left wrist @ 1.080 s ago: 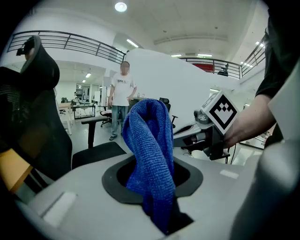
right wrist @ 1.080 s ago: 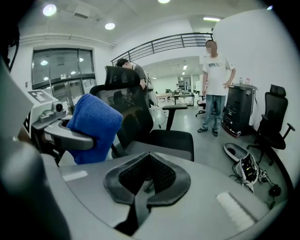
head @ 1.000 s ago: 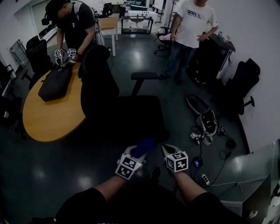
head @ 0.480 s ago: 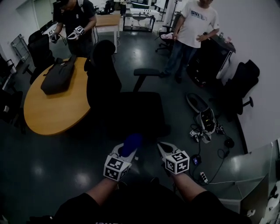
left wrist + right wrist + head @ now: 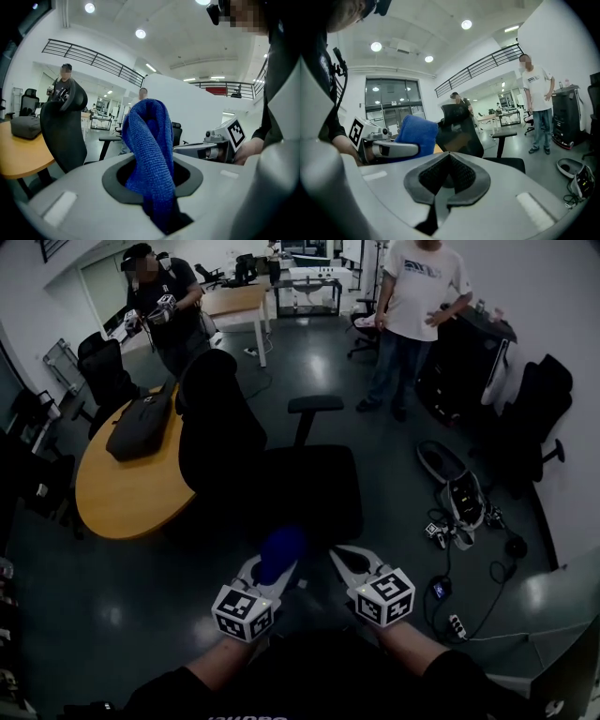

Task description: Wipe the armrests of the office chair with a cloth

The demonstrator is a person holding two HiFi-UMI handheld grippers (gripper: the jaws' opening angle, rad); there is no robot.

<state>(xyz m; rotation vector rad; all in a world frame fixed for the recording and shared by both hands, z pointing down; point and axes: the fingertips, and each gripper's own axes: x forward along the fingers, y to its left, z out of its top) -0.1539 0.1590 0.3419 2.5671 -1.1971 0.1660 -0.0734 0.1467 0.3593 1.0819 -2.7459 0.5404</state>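
The left gripper (image 5: 266, 568) clamps a blue woven cloth (image 5: 148, 145) between its jaws. The right gripper (image 5: 443, 177) seems fully closed and empty. Both are near the front edge of the black office chair (image 5: 298, 486).

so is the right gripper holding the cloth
No, the blue cloth is clamped in the left gripper; the right gripper is shut on nothing.

Right tool (image 5: 449, 158) sits closed and empty, facing blue cloth (image 5: 416, 133) and office chair (image 5: 461, 131).
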